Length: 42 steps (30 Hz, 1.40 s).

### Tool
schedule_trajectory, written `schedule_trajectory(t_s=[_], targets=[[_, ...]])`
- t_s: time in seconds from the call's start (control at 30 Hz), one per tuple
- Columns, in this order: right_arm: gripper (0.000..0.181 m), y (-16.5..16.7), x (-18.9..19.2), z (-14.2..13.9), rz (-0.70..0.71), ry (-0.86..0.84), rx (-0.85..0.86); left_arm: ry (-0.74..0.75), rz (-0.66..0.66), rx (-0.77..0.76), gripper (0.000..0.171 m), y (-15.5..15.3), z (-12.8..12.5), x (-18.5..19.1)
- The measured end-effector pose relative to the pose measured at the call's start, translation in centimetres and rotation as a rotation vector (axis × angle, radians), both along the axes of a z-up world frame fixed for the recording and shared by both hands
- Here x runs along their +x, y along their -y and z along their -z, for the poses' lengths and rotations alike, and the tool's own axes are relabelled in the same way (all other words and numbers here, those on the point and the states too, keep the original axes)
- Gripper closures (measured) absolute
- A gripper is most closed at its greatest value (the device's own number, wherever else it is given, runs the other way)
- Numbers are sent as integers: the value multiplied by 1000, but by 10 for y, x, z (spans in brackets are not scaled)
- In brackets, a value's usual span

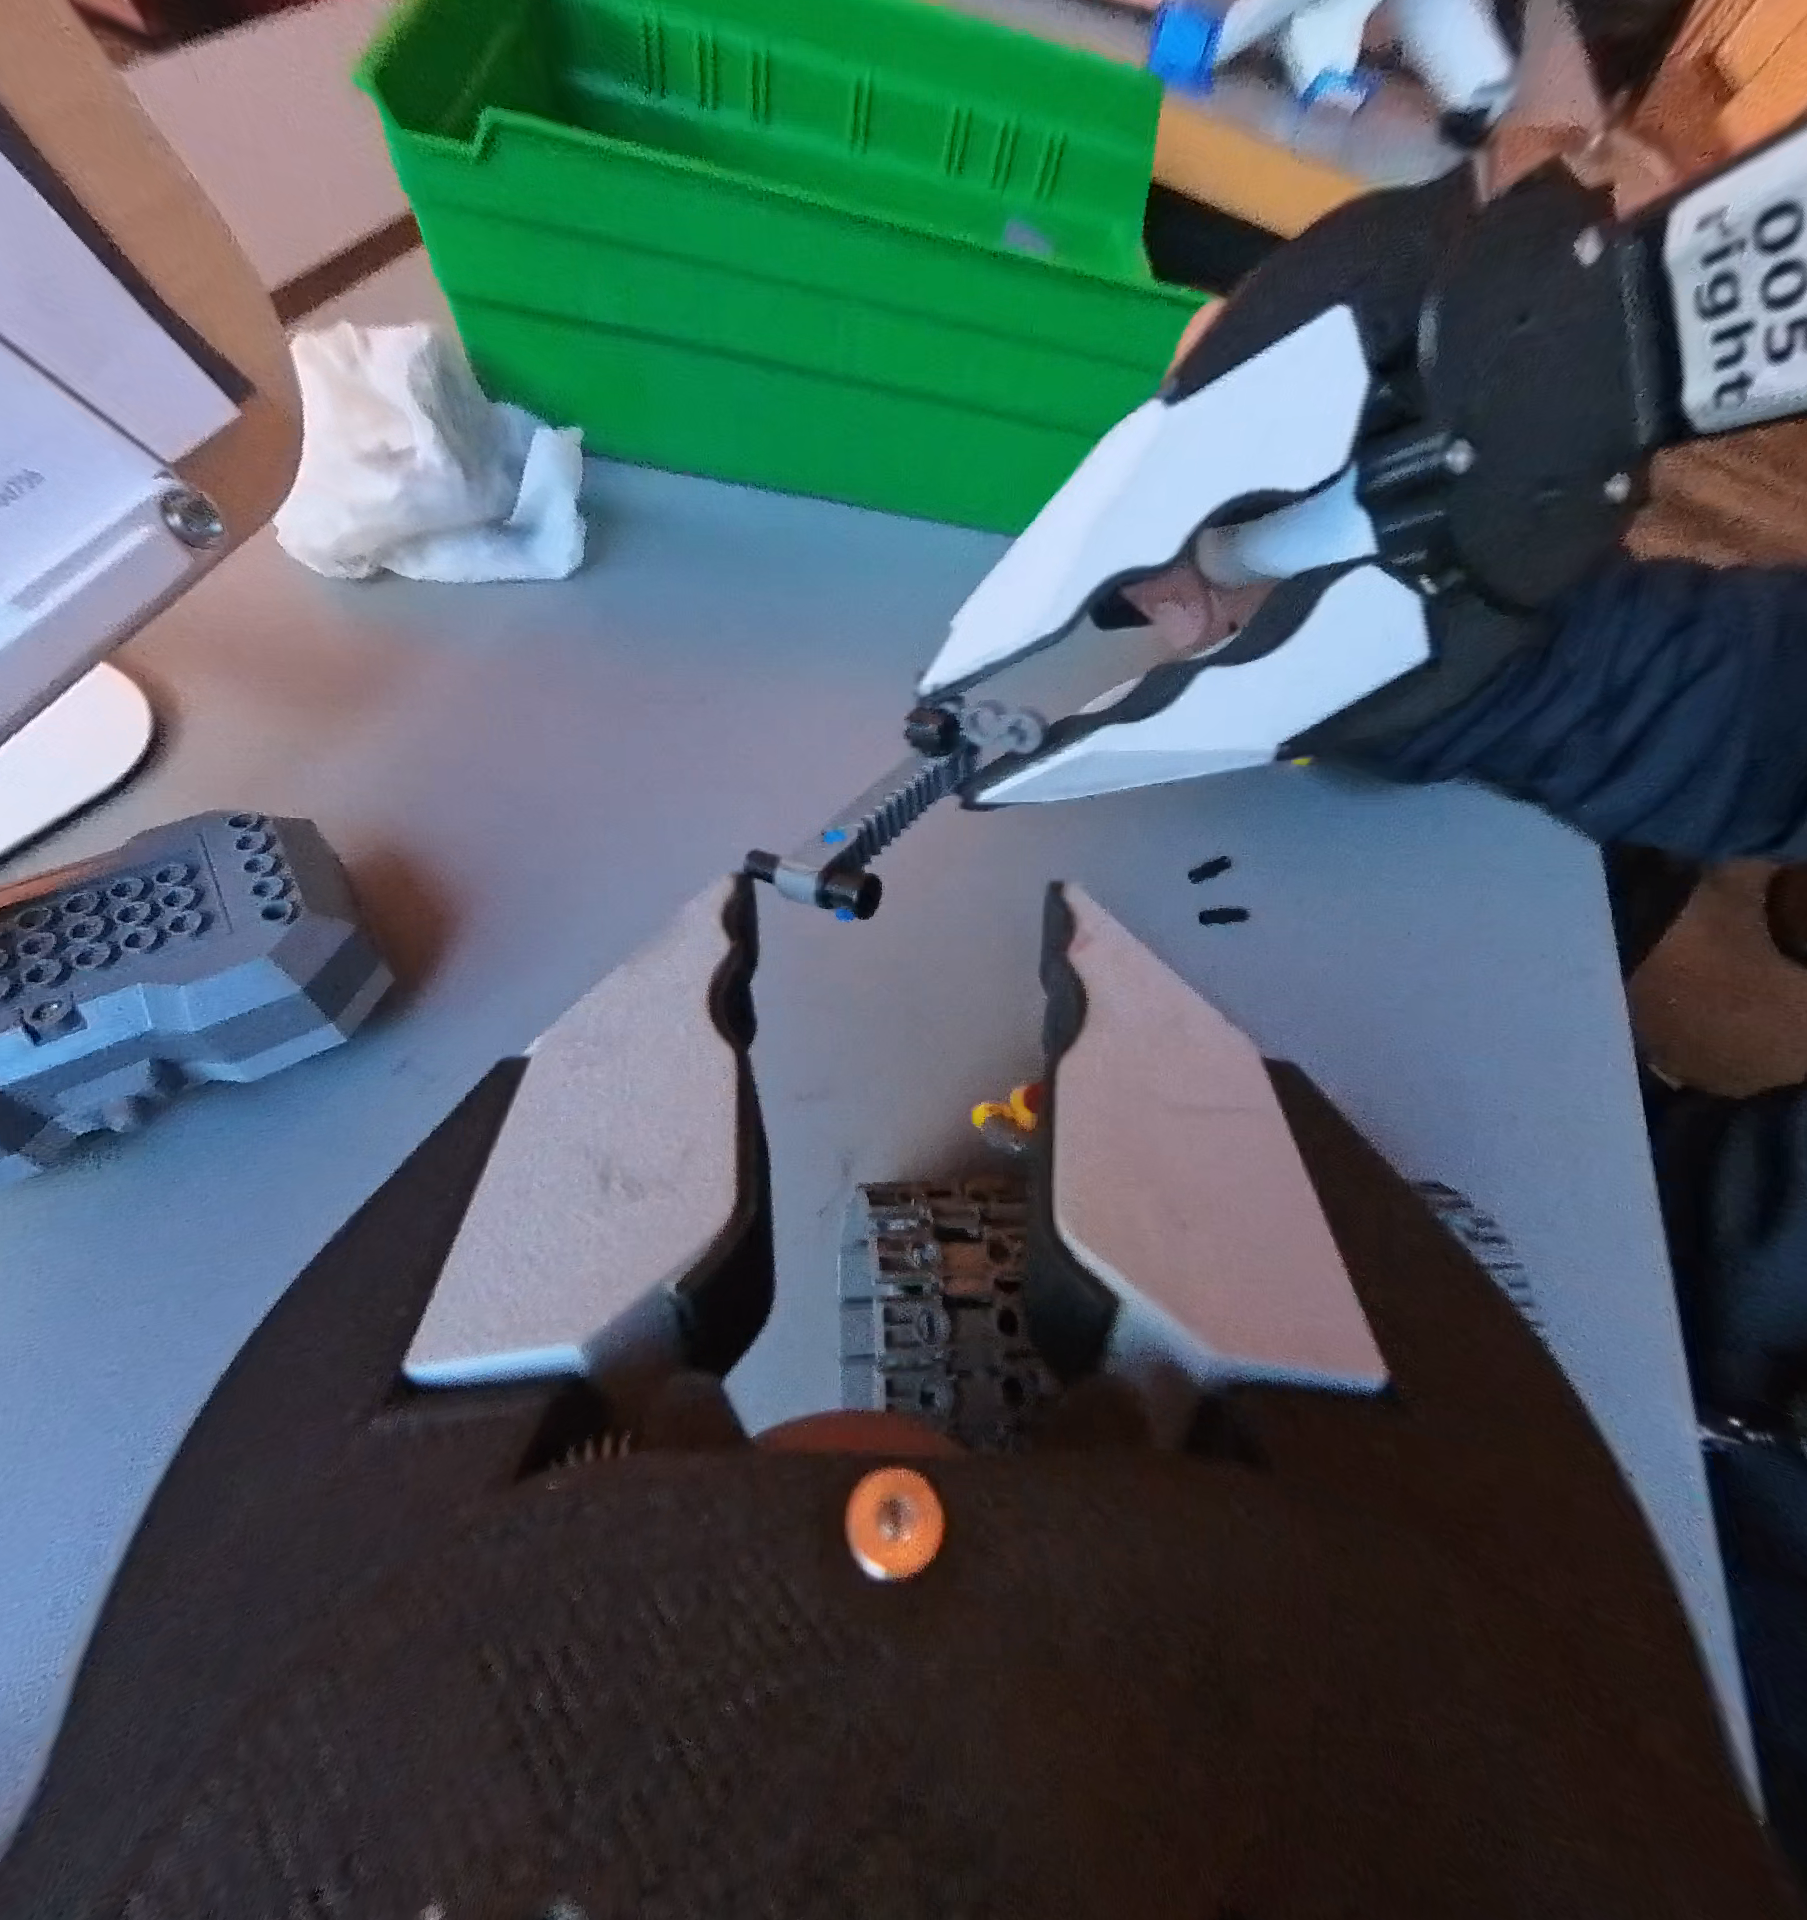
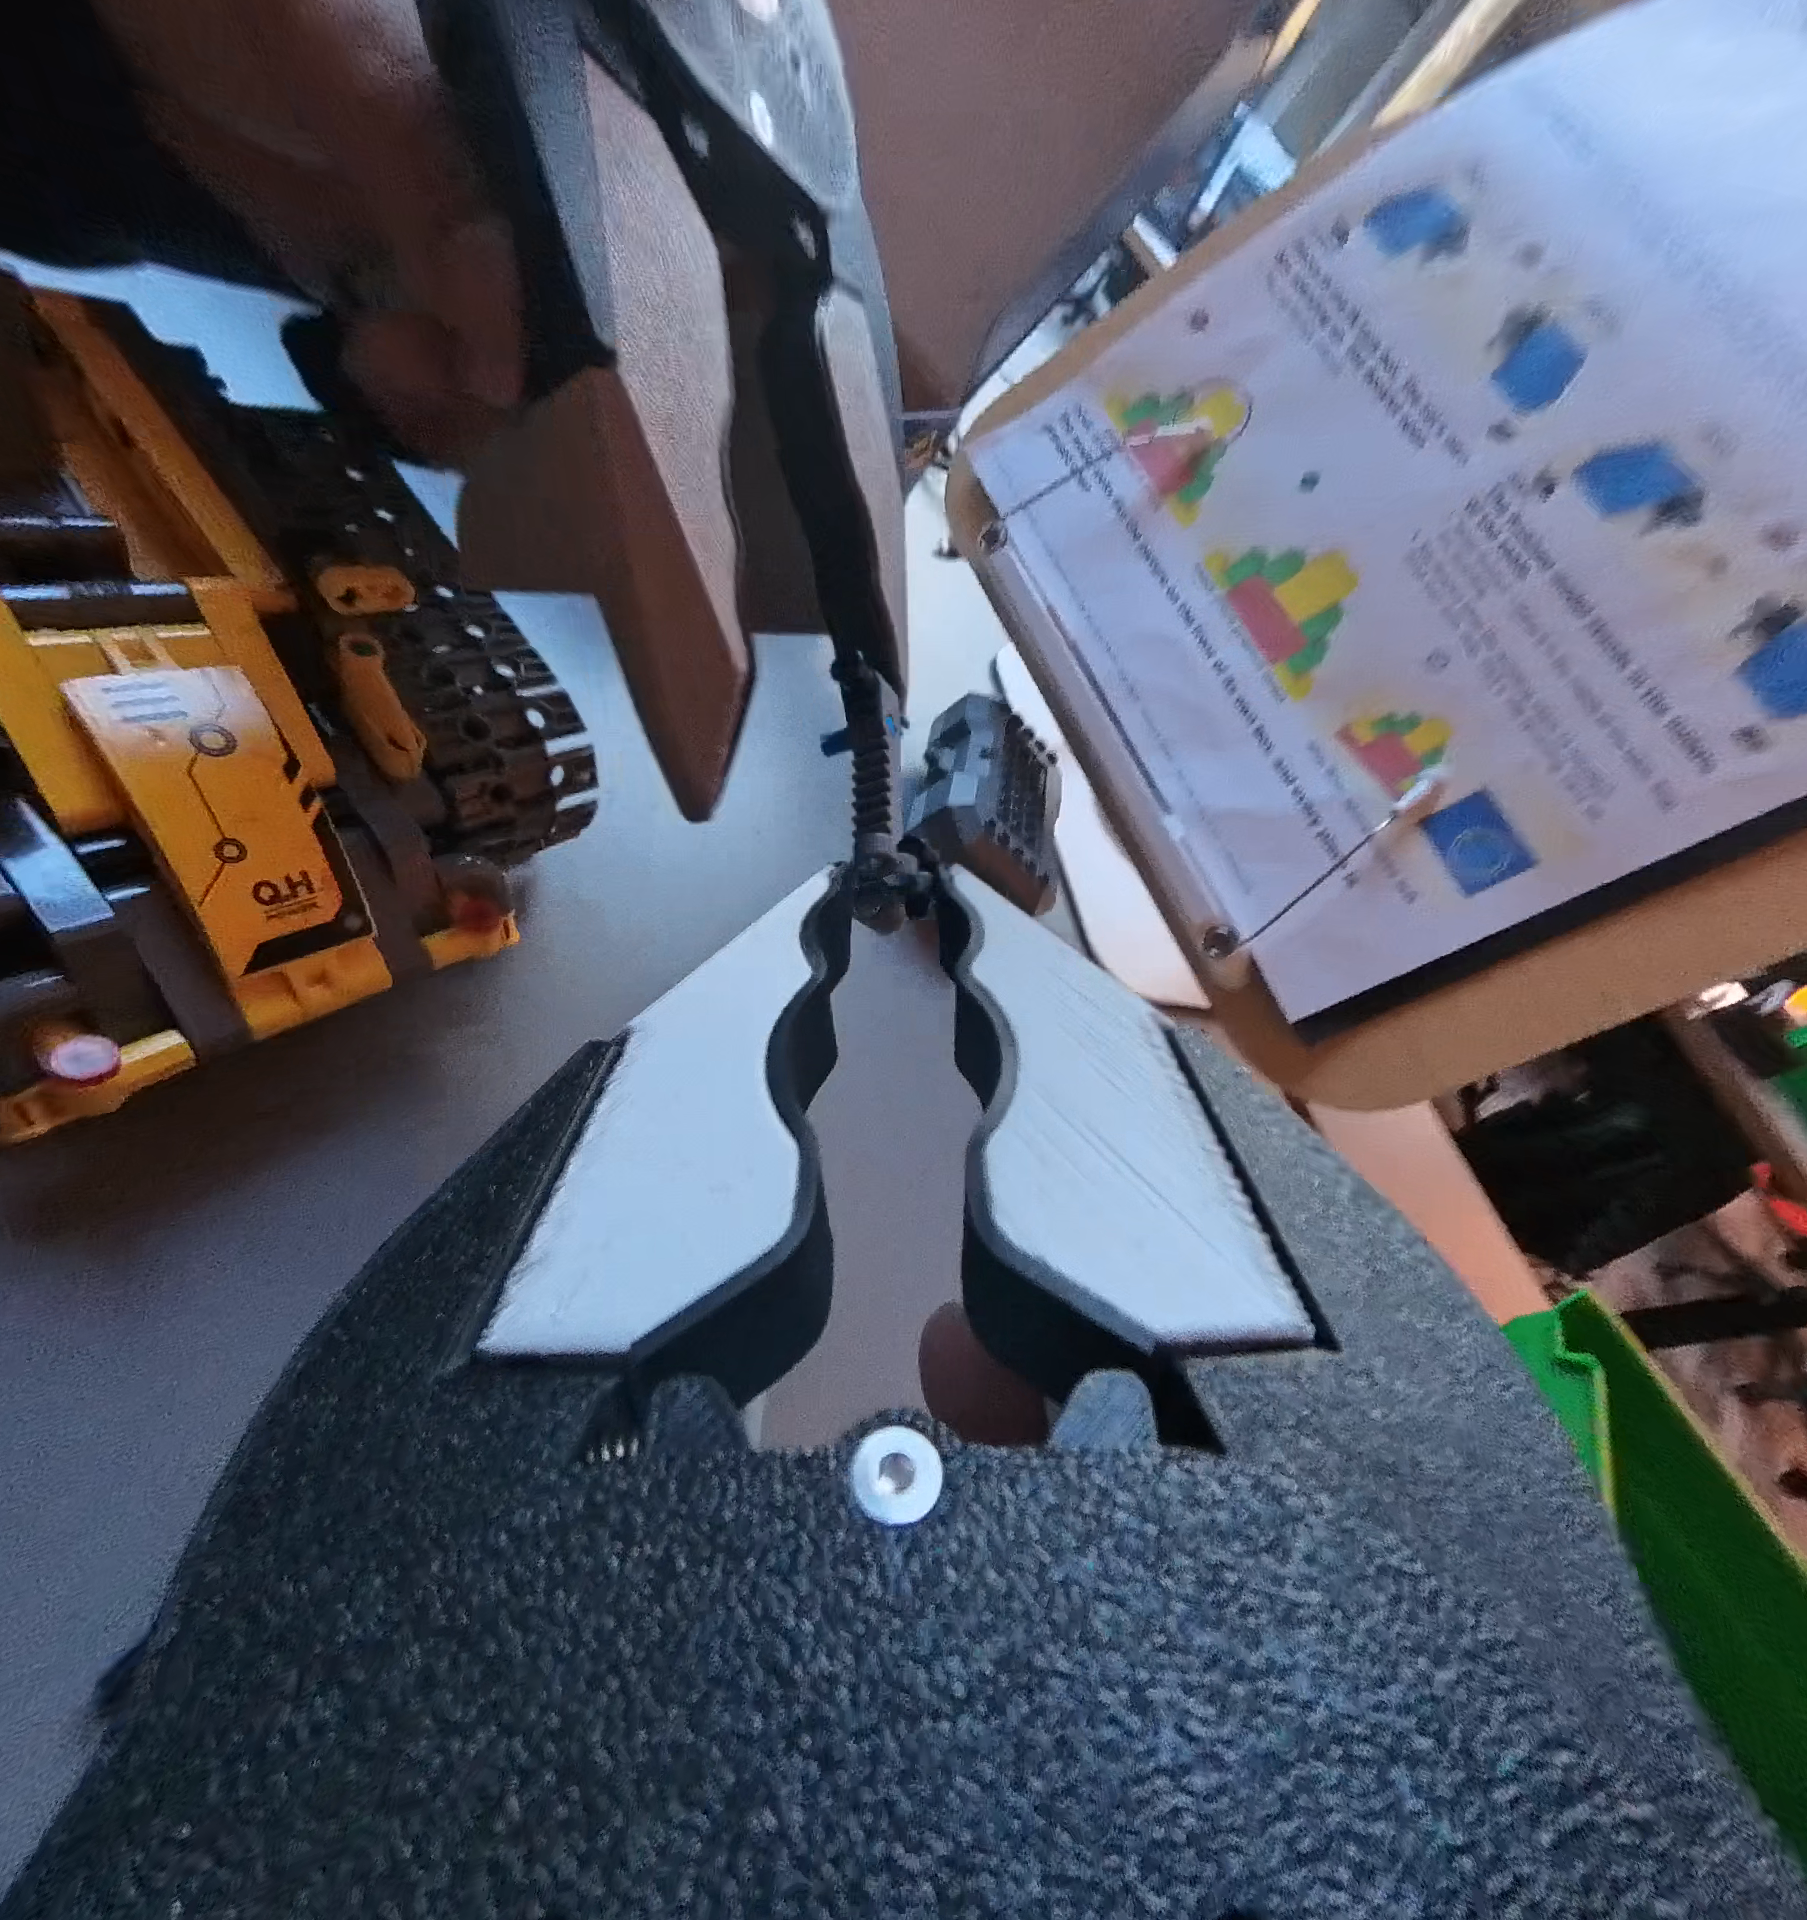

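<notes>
Grey and matte, the surface carries a green bin at the far side, a crumpled white cloth beside it, and a grey studded brick block to my left. From my left wrist view, the left gripper has its jaws well apart, closed on nothing; its left fingertip sits right at the near end of a toothed rack piece, though I cannot tell whether they touch. Beneath that gripper lies a grey tracked assembly, partly hidden. Two small black pins lie on the surface just to the right.

The right gripper has its jaws nearly together, clamped on the far end of that rack piece, which hangs in the air between the two grippers. In my right wrist view, a yellow and black brick vehicle stands on the left, and a board with a printed sheet of coloured brick pictures leans on the right.
</notes>
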State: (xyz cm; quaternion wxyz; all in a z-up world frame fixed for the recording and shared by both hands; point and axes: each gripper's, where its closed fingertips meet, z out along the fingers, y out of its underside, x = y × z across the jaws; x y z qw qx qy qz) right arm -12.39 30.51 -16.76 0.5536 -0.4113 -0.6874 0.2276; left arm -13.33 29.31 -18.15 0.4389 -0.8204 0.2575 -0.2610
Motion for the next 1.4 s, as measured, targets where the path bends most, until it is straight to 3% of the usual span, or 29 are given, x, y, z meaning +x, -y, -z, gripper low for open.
schedule_trajectory(t_s=[0.17,0.37,0.5,0.73,0.87,1.07,1.2,1.23,1.33,1.4], targets=[[167,14,-3,-16,-31,-89,75,116,34,39,149,9,-14,-2],[172,28,2,-19,-76,-128,55,308,65,40,142,12,-31,2],[172,32,5,-21,-84,-159,29,411,91,36,148,15,-39,6],[168,25,7,-19,-80,-170,-110,278,58,136,148,13,-38,7],[147,21,8,-15,-99,-145,-268,108,63,282,148,16,-40,11],[143,44,15,-7,-261,-73,-371,-171,51,401,148,16,-30,16],[142,45,13,-4,-247,-50,-368,-183,92,394,148,20,-26,29],[144,46,12,-3,-244,-41,-356,-182,100,395,148,21,-26,32],[175,46,12,5,-228,-10,-275,-186,132,398,148,26,-25,40],[175,47,14,6,-233,5,-270,-188,133,385,148,27,-24,41]])
